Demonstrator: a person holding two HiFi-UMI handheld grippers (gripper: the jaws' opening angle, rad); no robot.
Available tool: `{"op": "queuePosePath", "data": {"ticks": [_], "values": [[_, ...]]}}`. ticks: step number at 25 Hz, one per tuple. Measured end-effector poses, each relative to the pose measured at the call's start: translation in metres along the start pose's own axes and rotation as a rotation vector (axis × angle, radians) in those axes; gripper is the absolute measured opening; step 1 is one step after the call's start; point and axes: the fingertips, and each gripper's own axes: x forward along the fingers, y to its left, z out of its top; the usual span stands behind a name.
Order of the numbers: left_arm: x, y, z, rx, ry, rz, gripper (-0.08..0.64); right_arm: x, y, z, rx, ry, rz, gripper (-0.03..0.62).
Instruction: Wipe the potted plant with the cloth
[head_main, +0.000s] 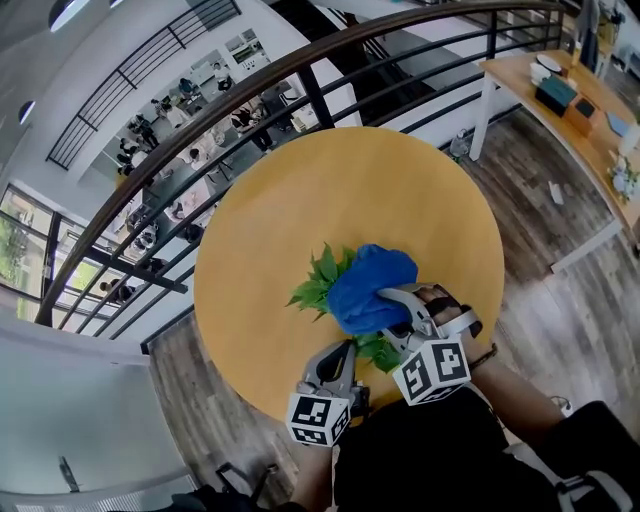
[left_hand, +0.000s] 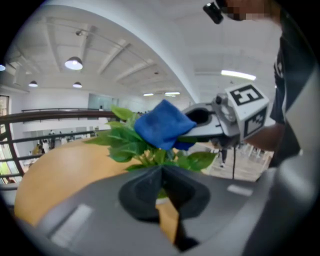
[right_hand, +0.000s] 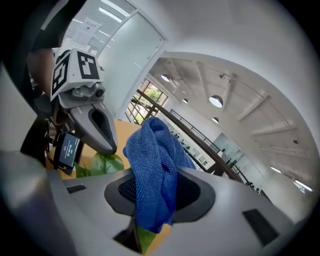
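Observation:
A small potted plant (head_main: 322, 278) with green leaves stands near the front edge of the round wooden table (head_main: 290, 190). A bunched blue cloth (head_main: 368, 285) rests on top of its leaves, and my right gripper (head_main: 398, 306) is shut on that cloth. In the right gripper view the cloth (right_hand: 155, 165) hangs out from between the jaws, with a leaf (right_hand: 102, 164) below it. My left gripper (head_main: 345, 352) sits shut at the plant's near side, low by the stems (left_hand: 150, 159). The pot is hidden, so I cannot tell whether the jaws pinch its rim.
A dark curved railing (head_main: 250, 90) runs behind the table, with a lower floor beyond it. A long wooden desk (head_main: 560, 110) carrying small items stands at the upper right. The table's front edge is close to my body.

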Motion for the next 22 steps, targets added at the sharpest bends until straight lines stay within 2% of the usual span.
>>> {"op": "queuePosePath", "data": {"ticks": [5,14,22], "values": [[-0.003,0.002,-0.007,-0.011,0.012,-0.004,0.002,-0.015,0.01,-0.007,0.066,0.002,0.03,0.137],[0.0,0.0,-0.013,-0.012,0.021,-0.018,0.002,-0.029,0.029,-0.05,0.093,0.095,0.042,0.137],[-0.001,0.003,-0.013,-0.015,0.026,-0.014,0.002,-0.041,0.021,-0.074,0.159,0.138,0.026,0.137]]}}
